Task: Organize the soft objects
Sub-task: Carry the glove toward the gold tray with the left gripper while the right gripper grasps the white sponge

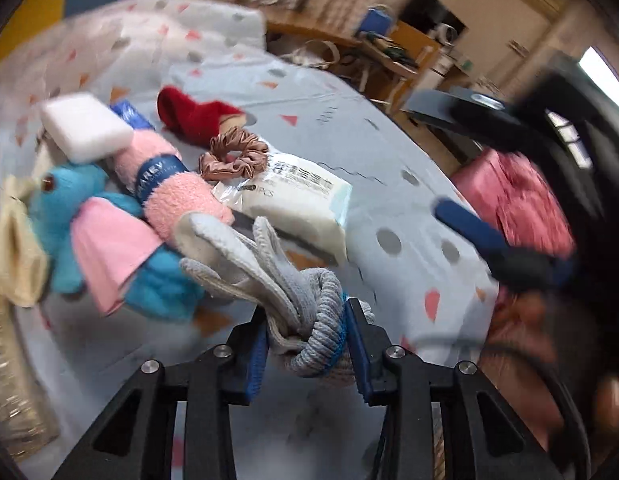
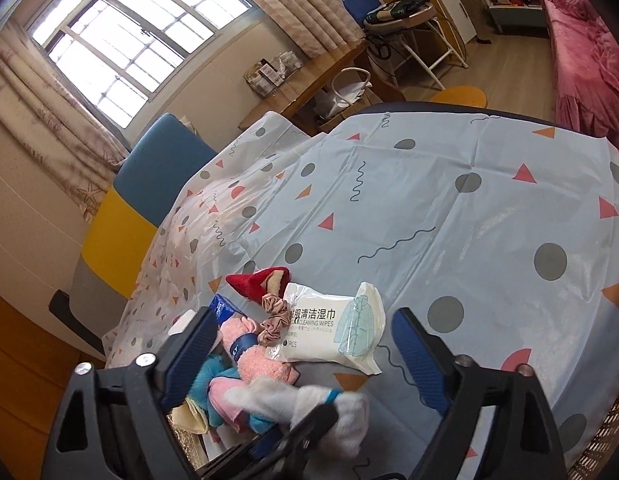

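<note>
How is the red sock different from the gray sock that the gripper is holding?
The gray sock is a rolled-up bundle squeezed between the fingers of the left gripper, while the red sock lies loose on the tablecloth with nothing holding it. The gray sock looks ribbed and knitted, and the red sock looks fuzzy. The gray one is nearest the camera; the red one sits farther back, beside the scrunchie. Both look soft.

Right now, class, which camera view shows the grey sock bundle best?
The left wrist view. There the grey sock bundle sits sharp and close, clamped in the left gripper so its ribbed knit and blue trim show. The right wrist view shows it only as a blurred pale shape, low in the frame, between the open fingers of the right gripper.
</note>
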Tool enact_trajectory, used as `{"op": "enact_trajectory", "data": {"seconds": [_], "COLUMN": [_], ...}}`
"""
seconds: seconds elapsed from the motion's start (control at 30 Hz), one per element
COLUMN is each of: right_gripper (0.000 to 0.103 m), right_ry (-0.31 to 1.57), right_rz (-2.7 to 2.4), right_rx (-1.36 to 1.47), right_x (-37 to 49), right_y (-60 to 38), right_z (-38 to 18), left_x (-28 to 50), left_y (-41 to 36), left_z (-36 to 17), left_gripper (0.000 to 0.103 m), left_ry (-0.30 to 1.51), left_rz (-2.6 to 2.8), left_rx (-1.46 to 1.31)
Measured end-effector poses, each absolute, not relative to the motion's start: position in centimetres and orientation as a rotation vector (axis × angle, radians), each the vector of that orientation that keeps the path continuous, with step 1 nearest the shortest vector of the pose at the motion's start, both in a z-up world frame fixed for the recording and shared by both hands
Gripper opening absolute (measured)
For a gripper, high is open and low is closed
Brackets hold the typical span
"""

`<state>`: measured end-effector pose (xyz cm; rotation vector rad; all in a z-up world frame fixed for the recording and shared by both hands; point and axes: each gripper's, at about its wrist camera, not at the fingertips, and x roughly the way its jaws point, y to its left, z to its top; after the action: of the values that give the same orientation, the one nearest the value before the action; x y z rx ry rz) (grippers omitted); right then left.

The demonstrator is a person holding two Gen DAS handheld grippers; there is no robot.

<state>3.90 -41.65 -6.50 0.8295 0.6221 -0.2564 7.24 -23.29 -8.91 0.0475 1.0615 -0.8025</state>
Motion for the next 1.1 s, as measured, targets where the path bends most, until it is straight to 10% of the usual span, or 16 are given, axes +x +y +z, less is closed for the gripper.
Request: {"op": "enact_trajectory", "data": {"seconds": [1.1], "right_gripper": [0.083], "right_ry": [1.205], "right_rz": [0.238], "right_rx": [0.055], "right_x": [30.1], "right_y": [-24.3], "right_z": [-10.7], "left_x": [1.3], "left_y": [-7.5], "left_z": [-11.9], "left_gripper": [0.037], "left_ry": [1.036], "left_rz": [-0.708], "left_rx": [-0.022]}}
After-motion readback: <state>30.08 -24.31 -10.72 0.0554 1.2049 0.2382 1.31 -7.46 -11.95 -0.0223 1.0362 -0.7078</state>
